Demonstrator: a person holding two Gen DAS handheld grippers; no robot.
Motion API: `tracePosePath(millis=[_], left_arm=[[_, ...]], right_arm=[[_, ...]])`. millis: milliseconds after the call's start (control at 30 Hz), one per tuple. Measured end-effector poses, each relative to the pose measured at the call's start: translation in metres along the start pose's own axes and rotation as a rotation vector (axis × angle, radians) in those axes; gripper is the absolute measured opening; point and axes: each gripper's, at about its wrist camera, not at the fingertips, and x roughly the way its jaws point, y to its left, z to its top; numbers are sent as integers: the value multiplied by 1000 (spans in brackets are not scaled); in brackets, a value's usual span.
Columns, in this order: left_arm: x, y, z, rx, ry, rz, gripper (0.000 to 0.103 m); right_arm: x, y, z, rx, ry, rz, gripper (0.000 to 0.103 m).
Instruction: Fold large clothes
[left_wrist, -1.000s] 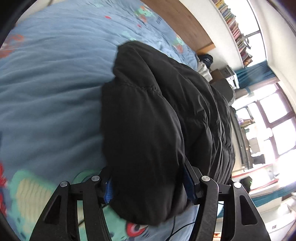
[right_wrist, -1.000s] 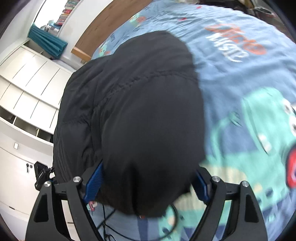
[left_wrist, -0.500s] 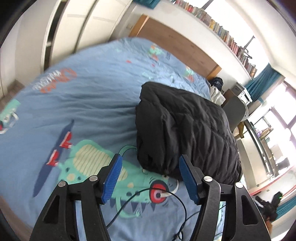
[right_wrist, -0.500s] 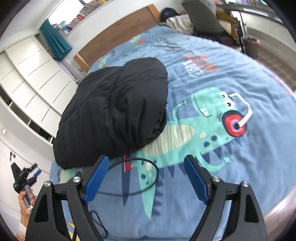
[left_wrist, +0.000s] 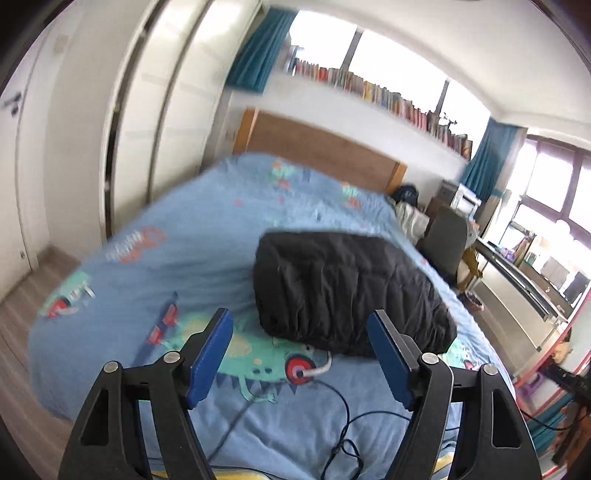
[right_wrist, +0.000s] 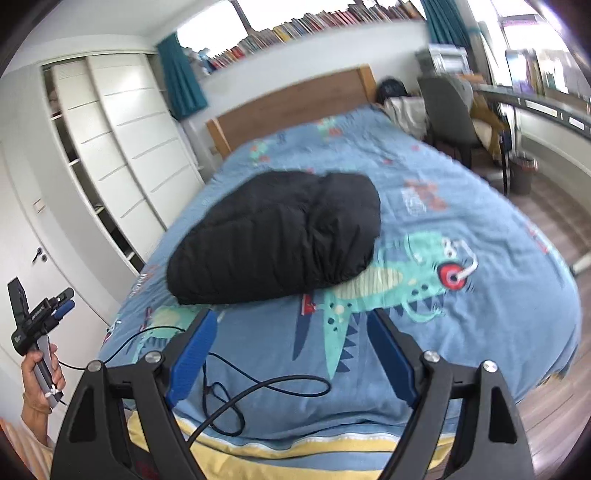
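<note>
From the left wrist, the left gripper (left_wrist: 299, 354) gapes empty, jaws just widened; the folded black jacket (left_wrist: 347, 291) lies ahead on the bed (left_wrist: 207, 266), long axis slanting down-right; from the right wrist, the right gripper (right_wrist: 291, 354) stands released, the jacket (right_wrist: 277, 236) well ahead, slightly left.

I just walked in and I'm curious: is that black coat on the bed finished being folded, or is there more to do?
It looks done: the black jacket lies as one compact bundle on the blue bedspread. Nothing is in hand: the left gripper and right gripper are both open, empty and clear of it. At most a tidy-up seems left.
</note>
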Motion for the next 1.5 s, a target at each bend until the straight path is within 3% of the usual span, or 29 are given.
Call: tracePosePath(millis=[200, 433, 633, 833, 933, 1067, 1267, 1367, 1500], left_arm=[[-64, 4, 19, 24, -115, 15, 87], [-117, -6, 38, 65, -175, 29, 91], [-166, -22, 64, 110, -257, -24, 97], [-187, -35, 82, 153, -259, -101, 100], [-179, -42, 78, 177, -247, -90, 102], [-154, -50, 68, 208, -177, -56, 102], [-111, -59, 57, 212, -71, -22, 102], [-88, -61, 47, 183, -25, -45, 102], [-53, -65, 32, 183, 43, -16, 102]], right_arm=[[-79, 24, 11, -47, -131, -14, 83], [-151, 47, 29, -57, -194, -27, 83], [-224, 60, 53, -79, -286, -64, 83], [-274, 70, 67, -84, -353, -108, 83], [-269, 76, 63, -104, -325, -115, 84], [-224, 88, 53, -187, -188, -138, 84], [-155, 108, 37, -260, -34, -27, 84], [-125, 119, 26, -292, 14, -12, 84], [-84, 131, 11, -311, 71, -16, 84]])
